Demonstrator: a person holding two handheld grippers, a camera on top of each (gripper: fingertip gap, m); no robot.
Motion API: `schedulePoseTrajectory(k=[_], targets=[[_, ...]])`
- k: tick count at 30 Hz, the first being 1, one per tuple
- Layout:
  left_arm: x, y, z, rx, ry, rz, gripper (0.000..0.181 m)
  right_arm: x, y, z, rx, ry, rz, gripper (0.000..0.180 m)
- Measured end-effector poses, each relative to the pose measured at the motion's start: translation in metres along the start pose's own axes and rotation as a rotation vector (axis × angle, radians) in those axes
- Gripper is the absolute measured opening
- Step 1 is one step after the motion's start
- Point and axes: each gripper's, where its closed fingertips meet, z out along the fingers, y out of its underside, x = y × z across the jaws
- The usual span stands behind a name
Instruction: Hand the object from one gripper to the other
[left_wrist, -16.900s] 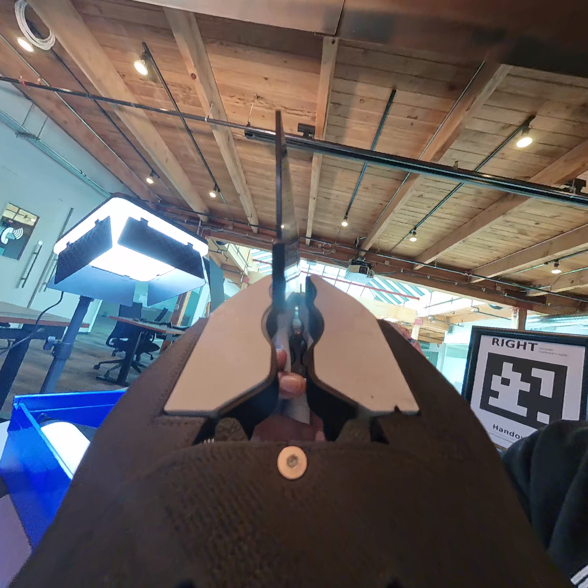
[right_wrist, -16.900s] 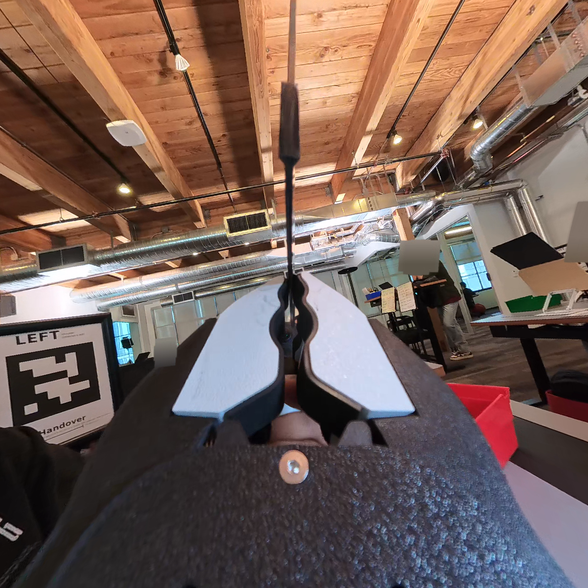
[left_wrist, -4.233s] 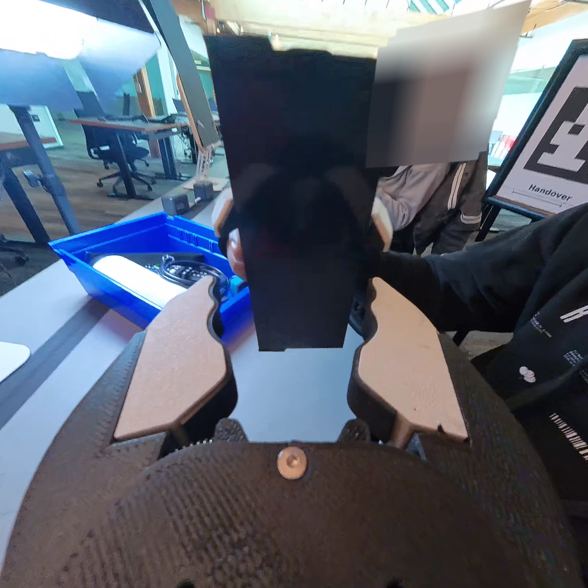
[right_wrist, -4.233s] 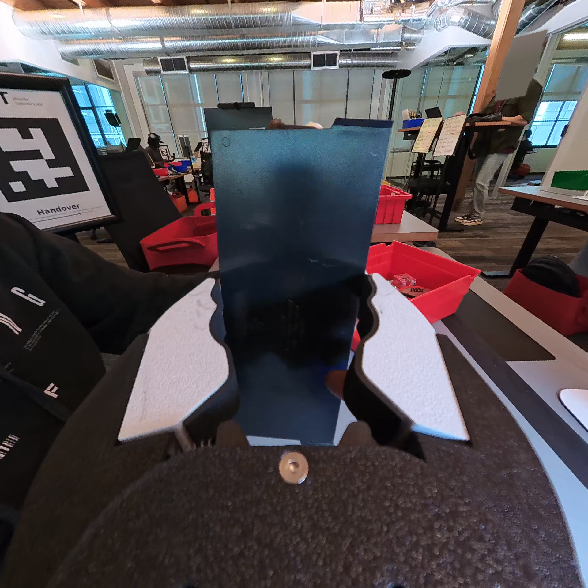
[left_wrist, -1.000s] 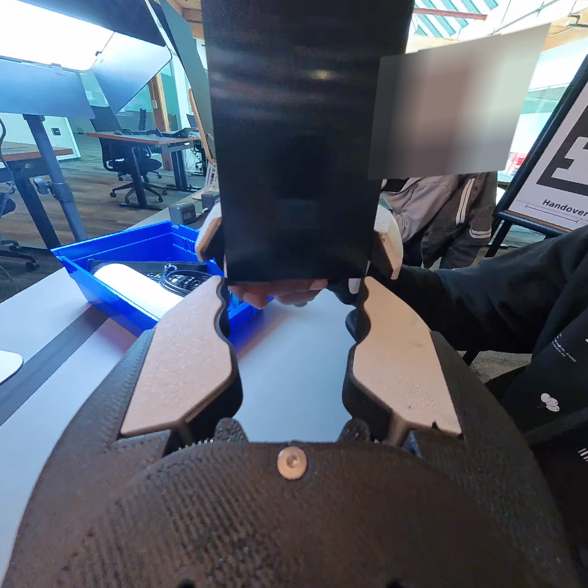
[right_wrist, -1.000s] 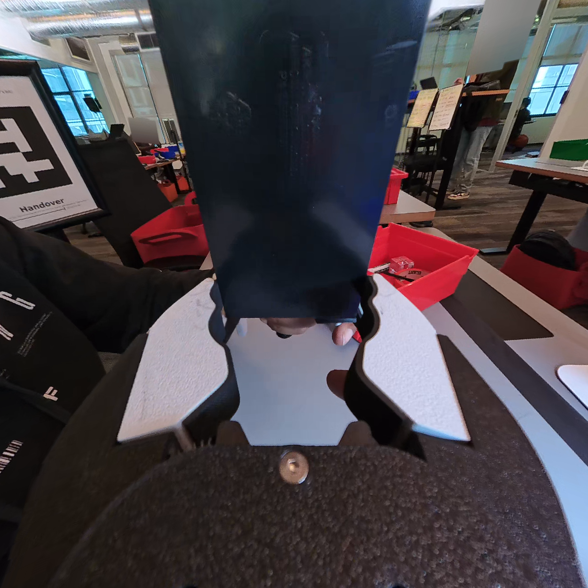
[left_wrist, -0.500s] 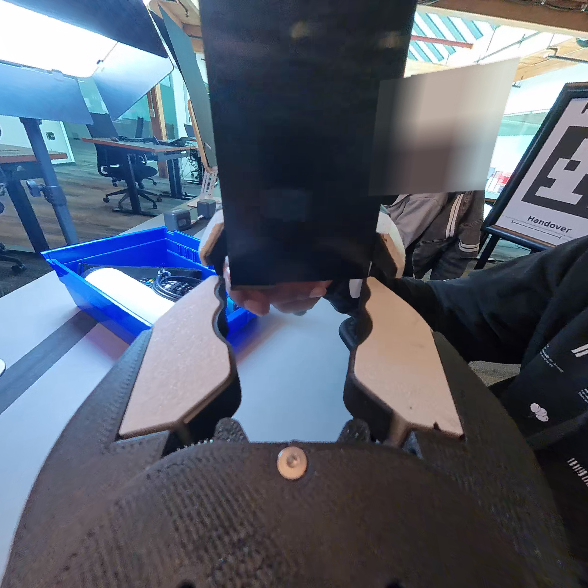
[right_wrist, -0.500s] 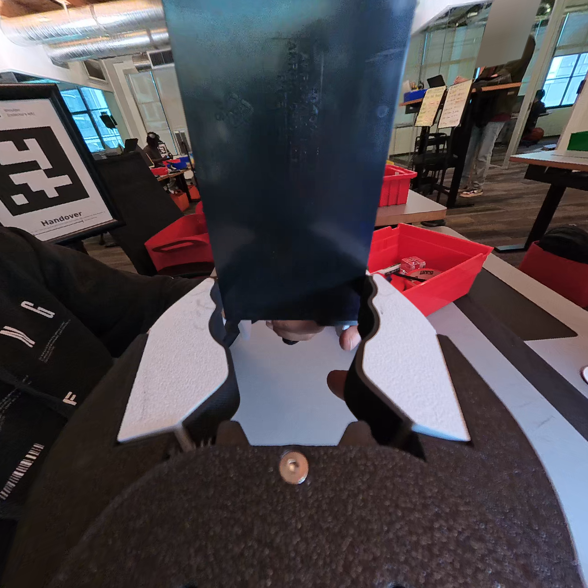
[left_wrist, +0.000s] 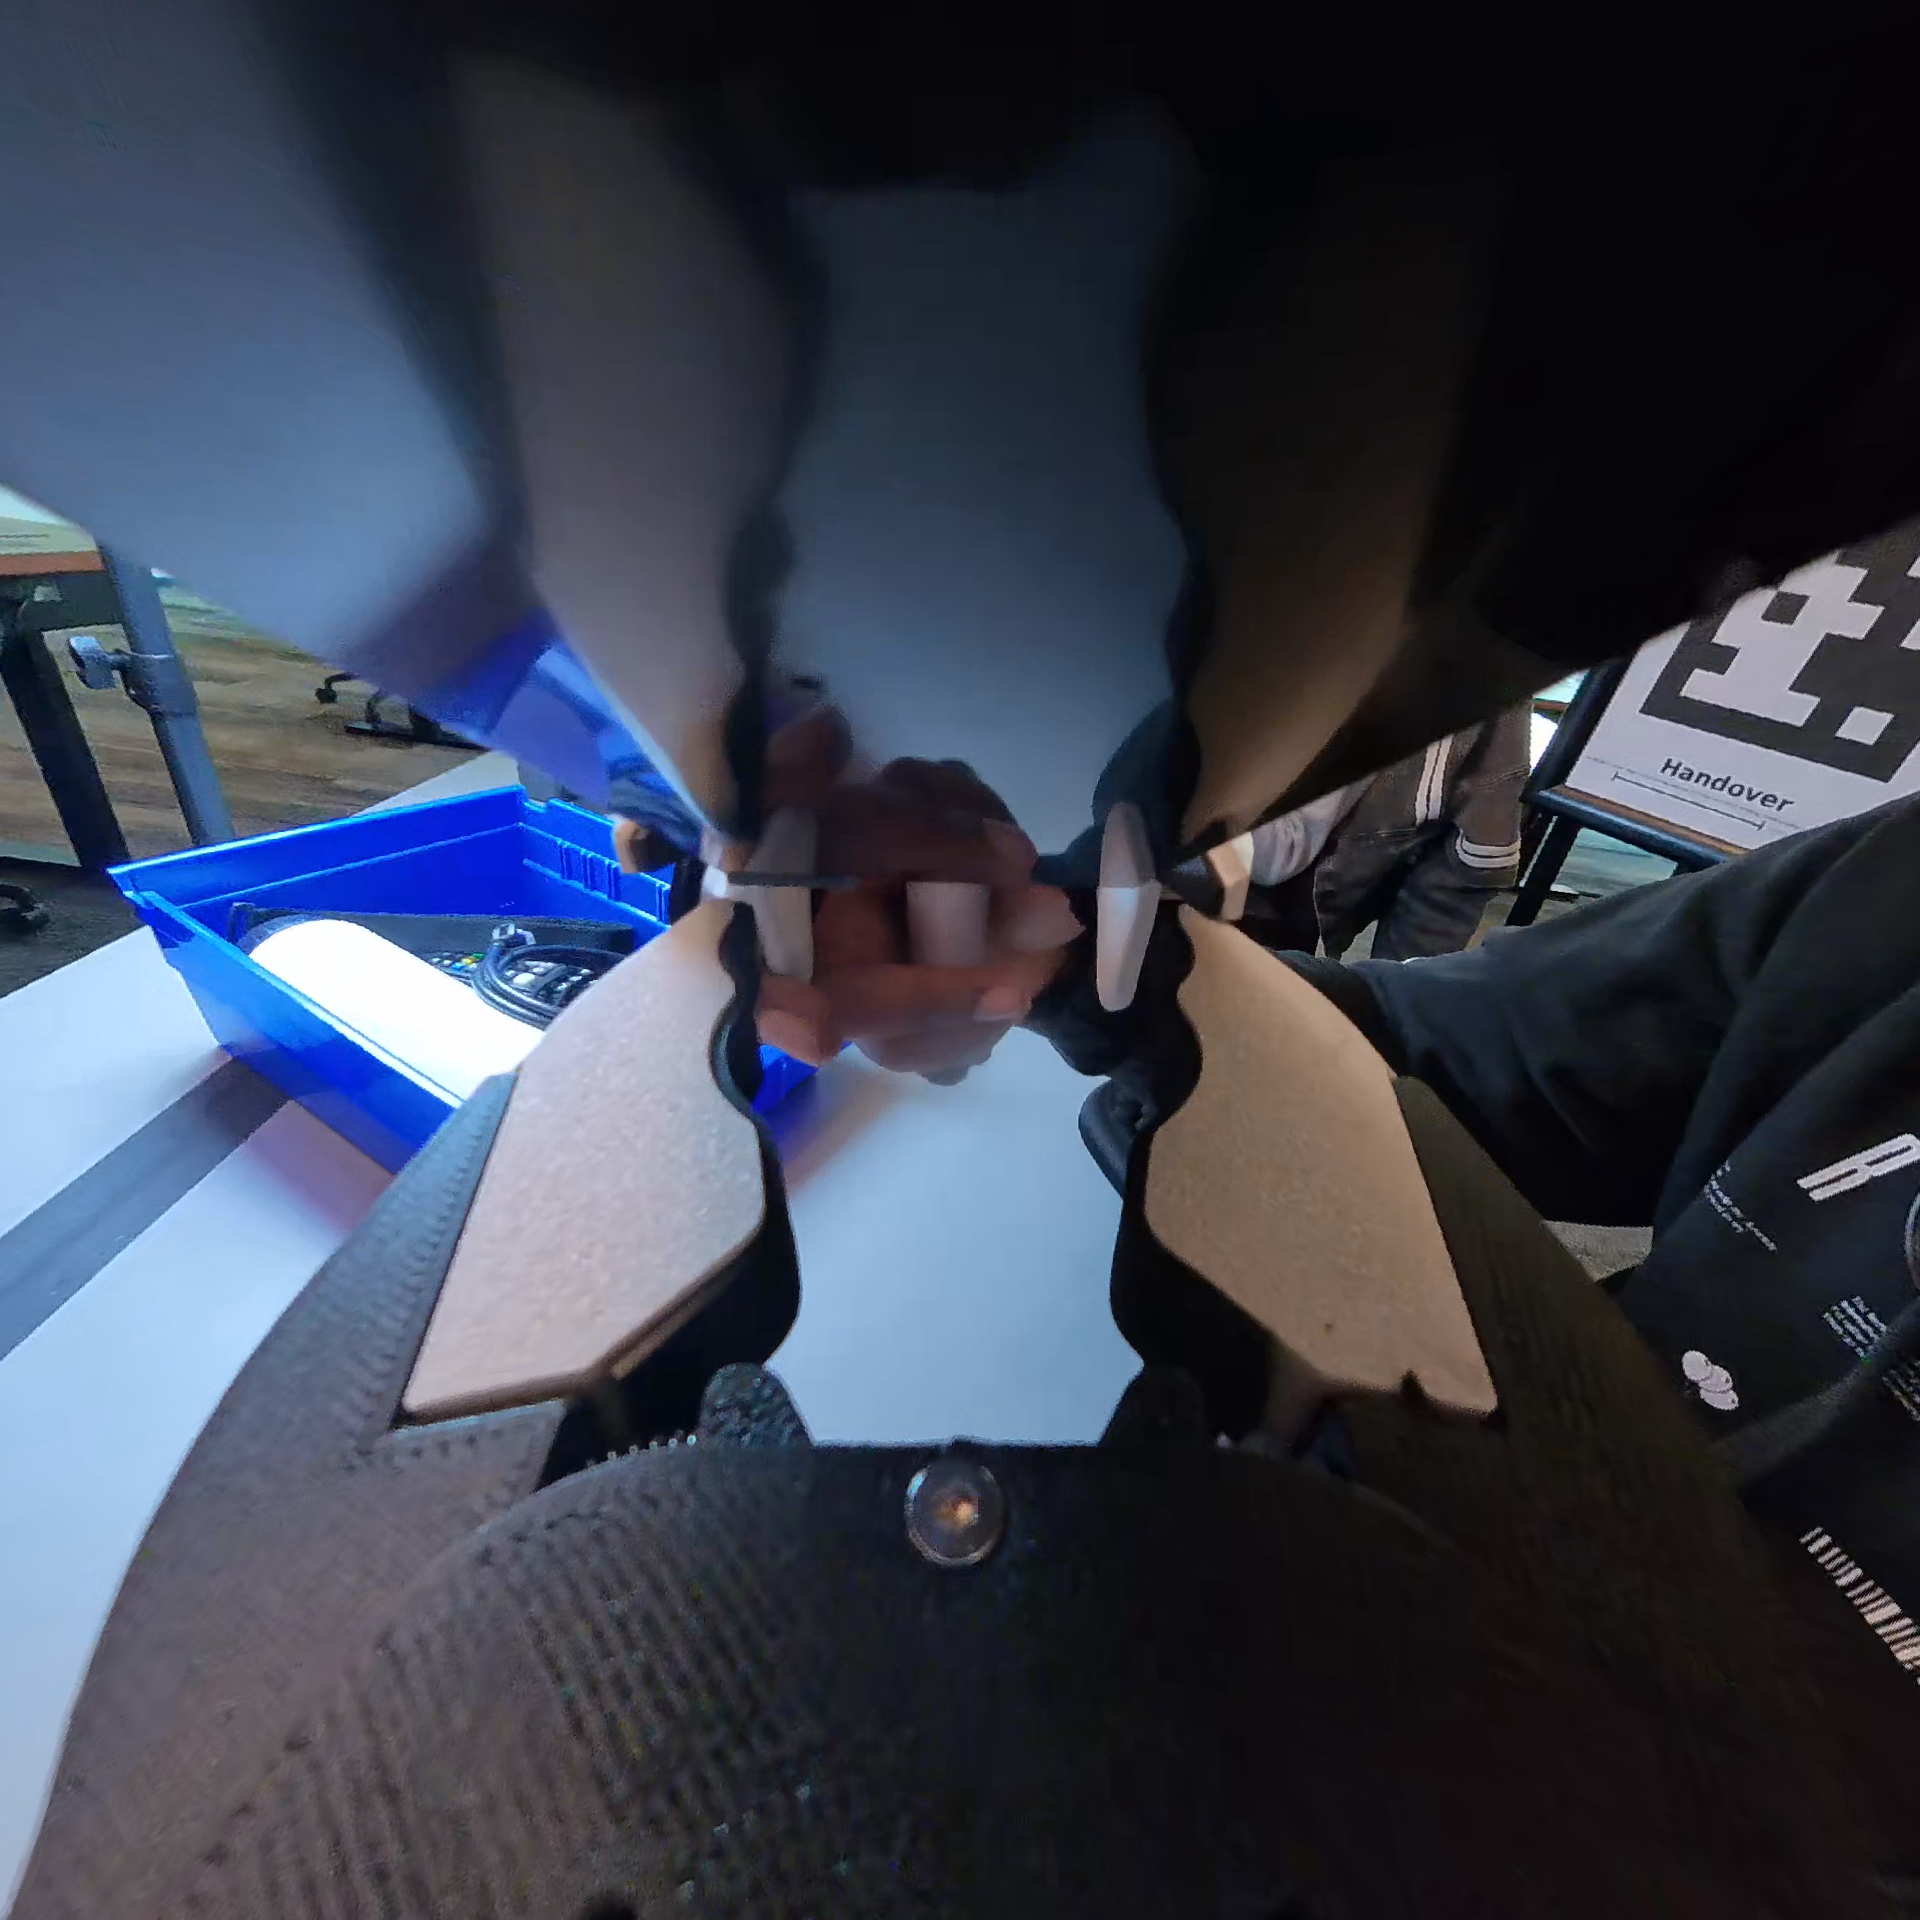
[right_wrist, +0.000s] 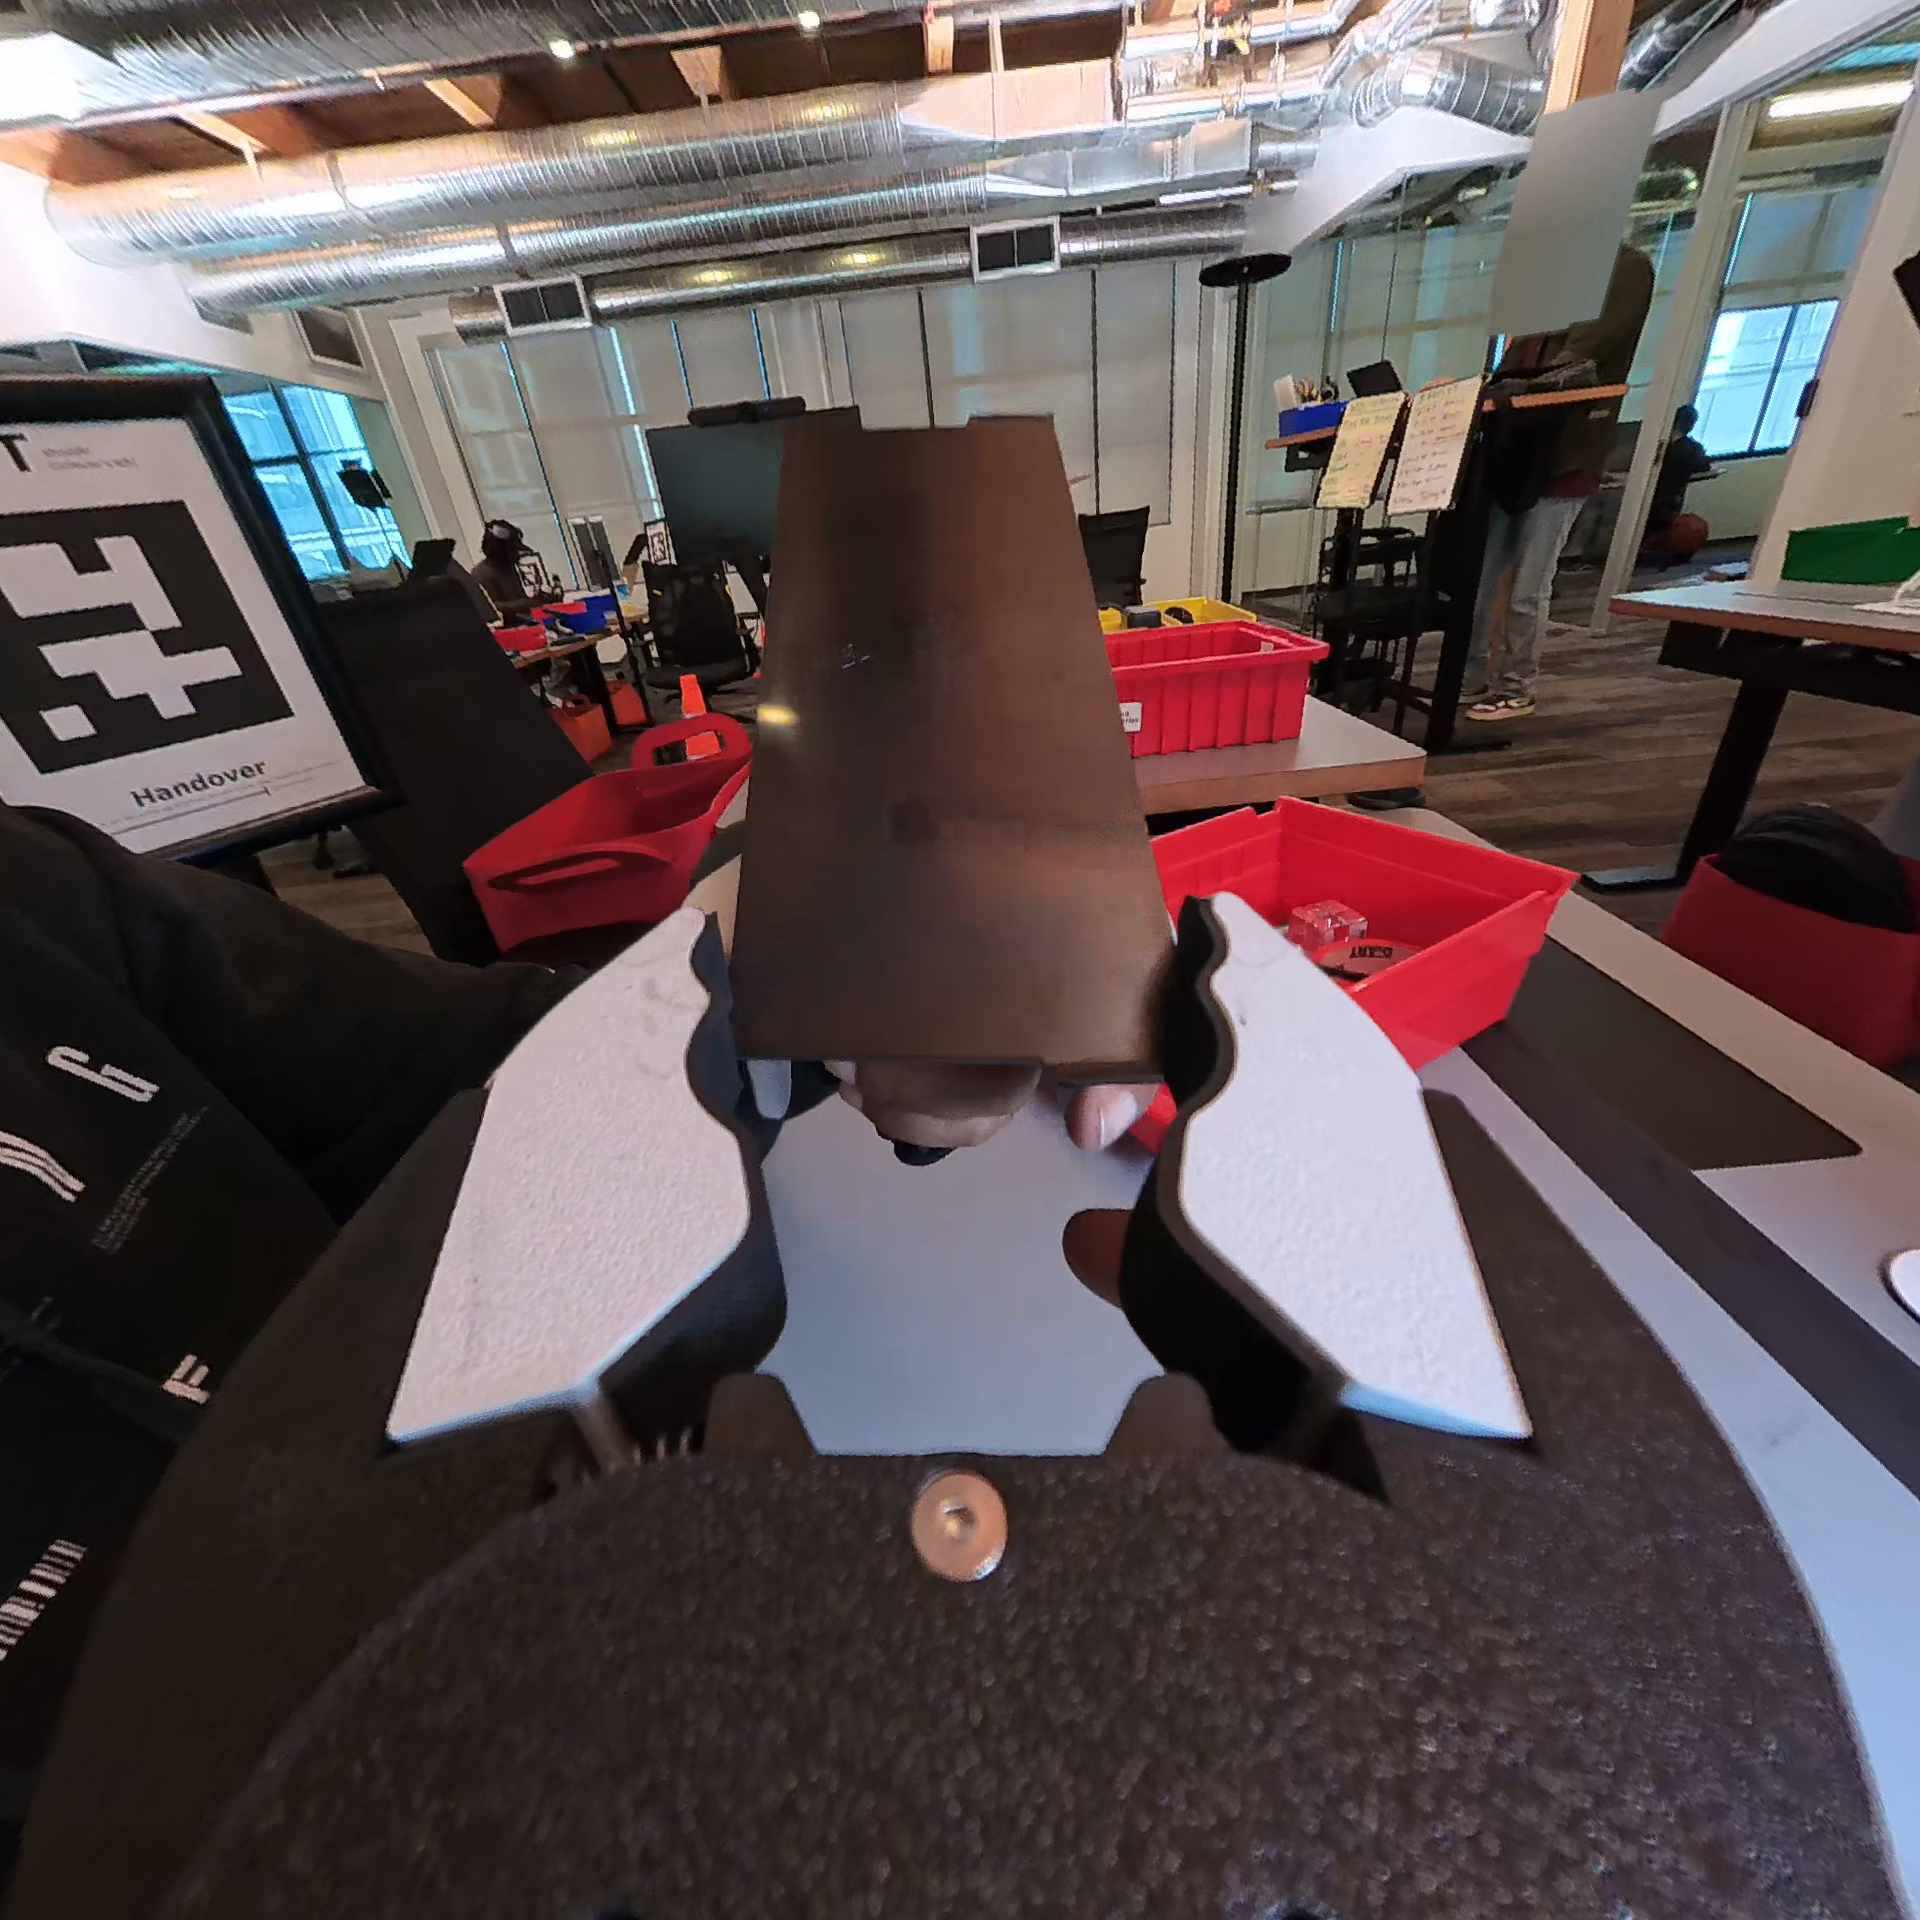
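A dark glossy flat plate (right_wrist: 935, 748) is held by a bare hand (right_wrist: 956, 1112) at its lower edge. In the right wrist view it leans away from the camera, its lower edge level with the tips of my right gripper (right_wrist: 951, 935), which is open around it without clamping it. In the left wrist view the plate (left_wrist: 987, 416) lies tilted over the camera, fills the upper half and mirrors my fingers. My left gripper (left_wrist: 956, 966) is open, with the hand (left_wrist: 914, 977) just beyond its tips. Two white fingertips (left_wrist: 1122, 914) of the other gripper show beside the hand.
A blue bin (left_wrist: 312, 914) with a white roll and cables stands on the grey table (left_wrist: 935, 1247) at the left. A red bin (right_wrist: 1455, 914) and a red basket (right_wrist: 603, 862) lie beyond the right gripper. A black sleeve (left_wrist: 1662, 1039) and framed marker boards (right_wrist: 135, 644) flank the views. The grippers are tip to tip, or close to it.
The plate has tipped from upright to slanted: its top now leans away from the right camera and over the left camera. Both grippers stay open at the same width.
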Motion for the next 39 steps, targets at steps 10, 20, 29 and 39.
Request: schedulePoseTrajectory(k=[10,20,29,39], targets=[[0.003,-0.058,-0.032,0.204,-0.091,0.069,0.081,-0.001,-0.003,-0.003,0.053,-0.029,-0.01,0.082],[0.003,-0.057,-0.034,0.156,-0.111,0.112,0.091,-0.004,0.024,0.011,-0.088,-0.015,-0.089,0.082],[-0.021,-0.05,-0.043,0.01,-0.417,0.486,0.089,0.019,0.01,-0.013,-0.094,0.106,-0.082,0.083],[-0.053,-0.044,-0.057,-0.216,-0.857,1.149,0.088,-0.04,-0.035,-0.002,-0.072,0.091,-0.099,0.086]])
